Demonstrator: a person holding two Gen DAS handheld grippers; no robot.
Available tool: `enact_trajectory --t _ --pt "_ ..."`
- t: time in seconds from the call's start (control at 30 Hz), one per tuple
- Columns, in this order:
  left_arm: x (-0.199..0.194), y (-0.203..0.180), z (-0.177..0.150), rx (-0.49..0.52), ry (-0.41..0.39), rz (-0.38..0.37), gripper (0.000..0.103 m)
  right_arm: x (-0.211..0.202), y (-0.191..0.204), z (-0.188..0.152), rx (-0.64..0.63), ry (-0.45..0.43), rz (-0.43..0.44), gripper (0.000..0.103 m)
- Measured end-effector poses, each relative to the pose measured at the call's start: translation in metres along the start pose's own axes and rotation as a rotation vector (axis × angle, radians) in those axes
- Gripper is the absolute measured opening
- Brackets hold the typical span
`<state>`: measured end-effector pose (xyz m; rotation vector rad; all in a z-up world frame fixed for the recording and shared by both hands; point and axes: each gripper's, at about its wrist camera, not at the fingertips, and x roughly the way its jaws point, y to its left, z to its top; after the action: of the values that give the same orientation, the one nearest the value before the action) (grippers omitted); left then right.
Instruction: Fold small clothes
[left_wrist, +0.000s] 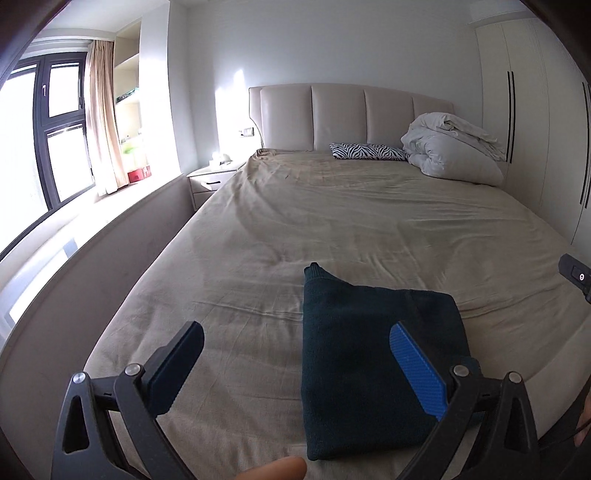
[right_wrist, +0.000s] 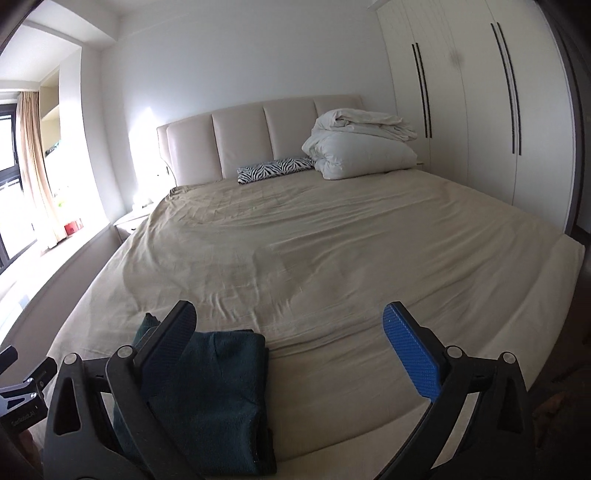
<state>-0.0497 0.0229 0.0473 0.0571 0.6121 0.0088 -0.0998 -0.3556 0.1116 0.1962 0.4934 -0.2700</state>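
Observation:
A dark teal garment (left_wrist: 369, 365) lies folded into a rough rectangle on the beige bed sheet (left_wrist: 295, 221), near the foot of the bed, with one narrow end sticking out toward the headboard. My left gripper (left_wrist: 295, 332) is open and empty above the bed, its right finger over the garment. In the right wrist view the garment (right_wrist: 218, 384) lies at the lower left, partly behind my left finger. My right gripper (right_wrist: 290, 314) is open and empty, held above the sheet (right_wrist: 332, 240) to the garment's right.
A zebra-print pillow (left_wrist: 369, 151) and a bundled white duvet (left_wrist: 450, 147) lie by the padded headboard (left_wrist: 332, 114). A white wardrobe (right_wrist: 480, 103) stands on the right. A nightstand (left_wrist: 210, 179) and window ledge run along the left. The other gripper's body (right_wrist: 22, 387) shows at far left.

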Motion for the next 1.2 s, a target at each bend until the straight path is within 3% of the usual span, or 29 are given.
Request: enact_trajectory --t 0.17,0.67,1.2 --pt "0.007 -0.006 -0.014 0.015 0.044 -0.005 0.103 0.012 0.014 -0.019 -0.006 0.103 -0.017 0.103" --pt "0.021 0.000 -0.027 -0.012 0.106 -0.019 0.103 0.021 0.042 -0.074 -0.120 0.253 -0.005 0.103" --pt "0.033 0.000 -0.037 -0.008 0.144 -0.021 0.103 0.040 0.041 -0.080 -0.130 0.308 -0.044 0.103"
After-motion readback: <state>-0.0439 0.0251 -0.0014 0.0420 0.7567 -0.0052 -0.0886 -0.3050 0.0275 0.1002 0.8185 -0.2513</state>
